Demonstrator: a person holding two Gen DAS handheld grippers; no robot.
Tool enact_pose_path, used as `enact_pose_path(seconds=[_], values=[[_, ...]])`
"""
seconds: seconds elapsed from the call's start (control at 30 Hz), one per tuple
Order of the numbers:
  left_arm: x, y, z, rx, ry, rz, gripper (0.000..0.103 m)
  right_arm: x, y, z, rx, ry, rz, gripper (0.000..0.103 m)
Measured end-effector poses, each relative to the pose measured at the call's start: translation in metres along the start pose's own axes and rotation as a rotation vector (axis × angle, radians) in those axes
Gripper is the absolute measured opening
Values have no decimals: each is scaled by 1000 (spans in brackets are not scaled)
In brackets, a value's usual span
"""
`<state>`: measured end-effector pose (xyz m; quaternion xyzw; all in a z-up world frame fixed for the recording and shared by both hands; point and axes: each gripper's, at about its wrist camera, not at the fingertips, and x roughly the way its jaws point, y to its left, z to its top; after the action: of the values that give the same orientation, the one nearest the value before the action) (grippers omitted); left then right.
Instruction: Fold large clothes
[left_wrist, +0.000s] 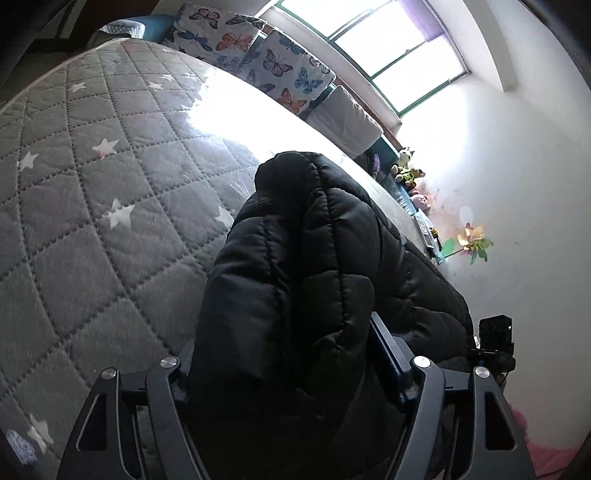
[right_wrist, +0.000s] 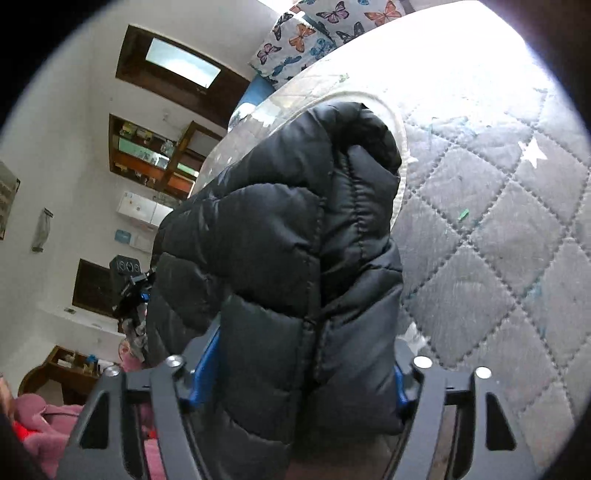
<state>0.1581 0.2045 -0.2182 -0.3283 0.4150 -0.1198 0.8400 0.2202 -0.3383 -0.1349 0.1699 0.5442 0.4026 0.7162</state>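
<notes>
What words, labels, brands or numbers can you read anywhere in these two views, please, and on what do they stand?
None can be read.
Black puffer jacket, held in both the left claw and the right claw: no visible label or brand.
Small patch at the mattress edge: too blurred to read.
Wall frame and blue plaque: too small to read.
Butterfly pillows: pattern only, no text.

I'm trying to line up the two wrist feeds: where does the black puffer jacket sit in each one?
Left wrist: black puffer jacket fills the lower centre, bunched between the left gripper jaws, above the grey star-quilted bed.
Right wrist: the jacket fills the centre, clamped in the right gripper jaws, bed to its right.
Shared landmark: butterfly-print pillows at the bed's far end.
</notes>
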Motion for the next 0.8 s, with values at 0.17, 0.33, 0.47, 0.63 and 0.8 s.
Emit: enact_pose_path(seconds=[0.17,0.33,0.47,0.63,0.8], values=[[5,6,-2,-4,-13,2,81,8,-6,5,15,13,14,79],[8,7,1,-23,-12,-4,86,12,-24,5,43,-11,54,91],[9,7,-3,-18,-16,1,82,10,-22,4,47,-35,54,90],[2,-7,-9,11,-53,34,75,6,-11,-1,31,-59,31,81],[-1,-1,-12,5,-65,37,76,4,-19,2,49,-69,35,82]])
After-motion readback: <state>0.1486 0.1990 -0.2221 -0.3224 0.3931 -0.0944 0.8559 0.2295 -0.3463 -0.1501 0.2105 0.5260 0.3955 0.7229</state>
